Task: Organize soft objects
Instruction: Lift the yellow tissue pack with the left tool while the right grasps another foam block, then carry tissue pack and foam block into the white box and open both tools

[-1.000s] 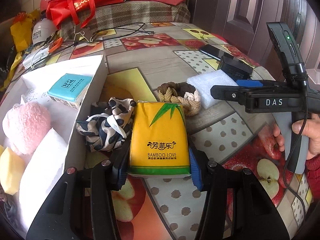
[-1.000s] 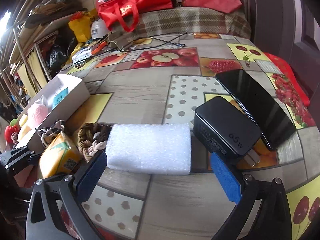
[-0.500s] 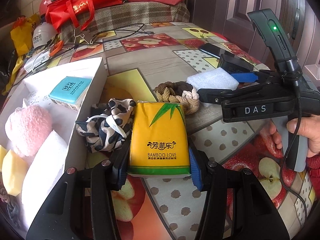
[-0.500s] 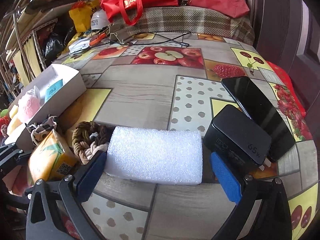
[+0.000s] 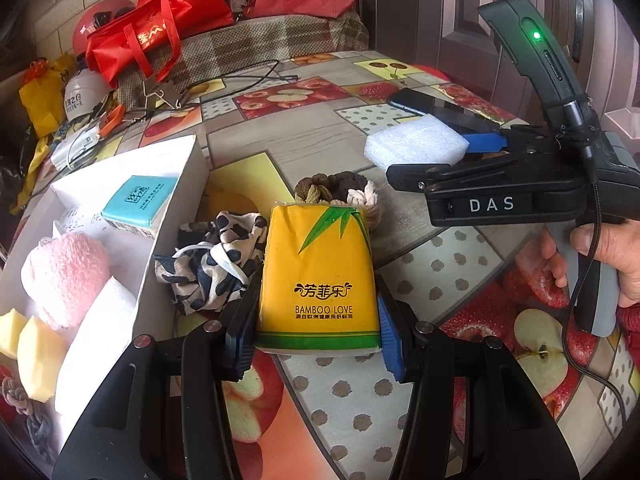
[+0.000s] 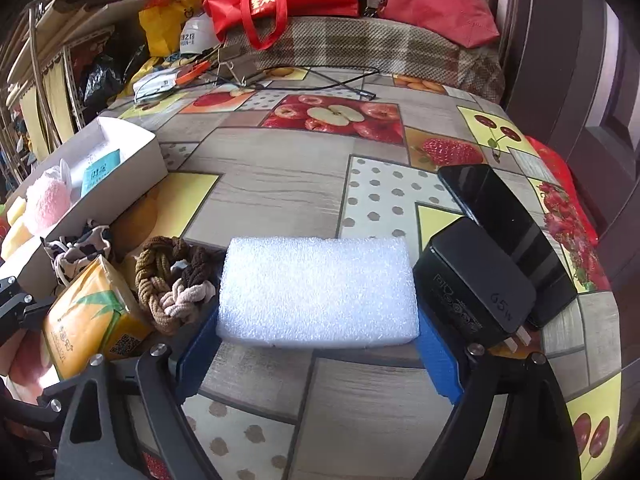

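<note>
Closing my right gripper (image 6: 318, 354) on the white foam block (image 6: 318, 290) just left of the black charger (image 6: 474, 280), I risk nudging that charger (pad nearly touching), while my left gripper (image 5: 316, 338) clamps the yellow tissue pack (image 5: 318, 280).
</note>
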